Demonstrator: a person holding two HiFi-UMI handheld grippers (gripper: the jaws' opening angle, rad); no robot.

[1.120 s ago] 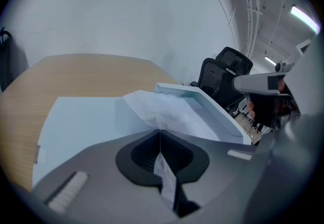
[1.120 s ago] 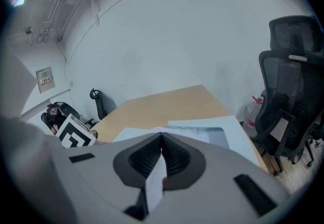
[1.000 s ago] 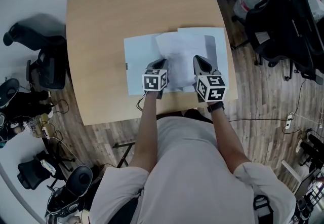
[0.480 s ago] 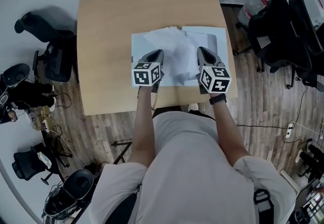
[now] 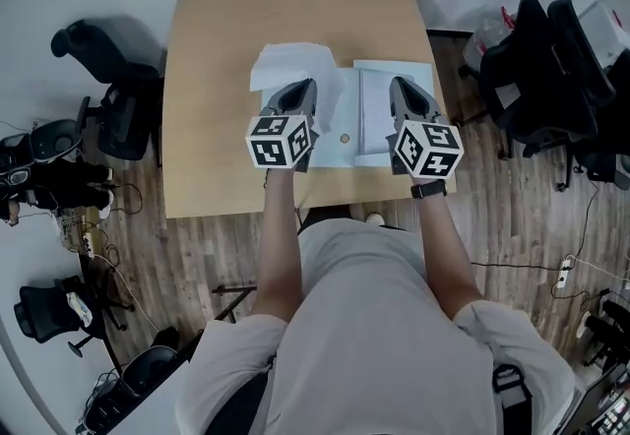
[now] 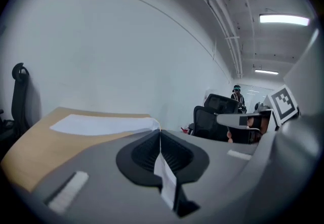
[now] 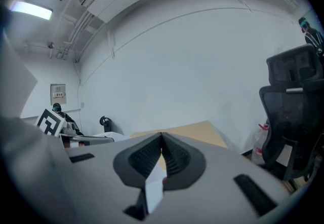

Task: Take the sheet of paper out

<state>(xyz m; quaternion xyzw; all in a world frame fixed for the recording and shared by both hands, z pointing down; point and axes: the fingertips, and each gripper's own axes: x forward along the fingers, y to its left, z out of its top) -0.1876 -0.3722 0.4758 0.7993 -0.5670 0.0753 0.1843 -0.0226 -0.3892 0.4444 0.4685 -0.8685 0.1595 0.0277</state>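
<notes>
left gripper is clamped on the sheet, right gripper on the folder by the table's far edge, so I'd pull apart slowly.

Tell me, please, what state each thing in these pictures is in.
sheet of paper: held up above the table by one edge.
left gripper: shut on the sheet of paper.
right gripper: shut on a thin pale edge, apparently the folder's cover.
folder: lying on the table, opened.
</notes>
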